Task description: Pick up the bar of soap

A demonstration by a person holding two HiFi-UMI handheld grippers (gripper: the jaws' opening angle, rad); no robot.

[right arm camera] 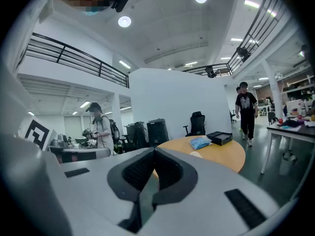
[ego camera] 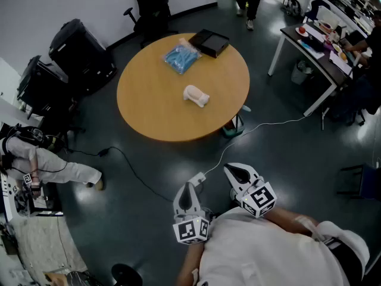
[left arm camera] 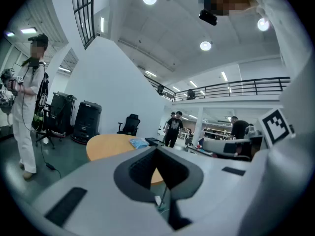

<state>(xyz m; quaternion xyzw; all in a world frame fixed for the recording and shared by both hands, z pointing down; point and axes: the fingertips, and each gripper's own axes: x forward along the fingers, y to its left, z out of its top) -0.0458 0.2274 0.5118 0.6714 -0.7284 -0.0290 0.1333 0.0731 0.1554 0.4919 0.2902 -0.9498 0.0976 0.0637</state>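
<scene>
Well ahead of both pairs of jaws, the bar of soap (ego camera: 196, 95) lies on the round surface (ego camera: 149, 106), a smooth disc of light wood. The soap is pale, lumpy and rounded, and nothing touches it. Farther beyond it from the jaws sits a crinkled blue packet (ego camera: 180, 56) of shiny film, and just beside that a flat black box (ego camera: 209, 42) with square corners.

The left gripper (ego camera: 189, 189) and the right gripper (ego camera: 233, 171) are held low and close to the person's chest over the dark, glossy floor (ego camera: 286, 159), well apart from the surface. Both point toward it, the right one a little farther forward. Each is of white moulded plastic with dark ribbed pads and carries a cube with black-and-white squares.

In the left gripper view the jaws are pressed together at their tips with nothing between them. In the right gripper view the jaws are likewise pressed together and hold nothing, and the soap shows small just past them. A thin white cable (ego camera: 262, 126) snakes across the floor between the jaws and the surface.
</scene>
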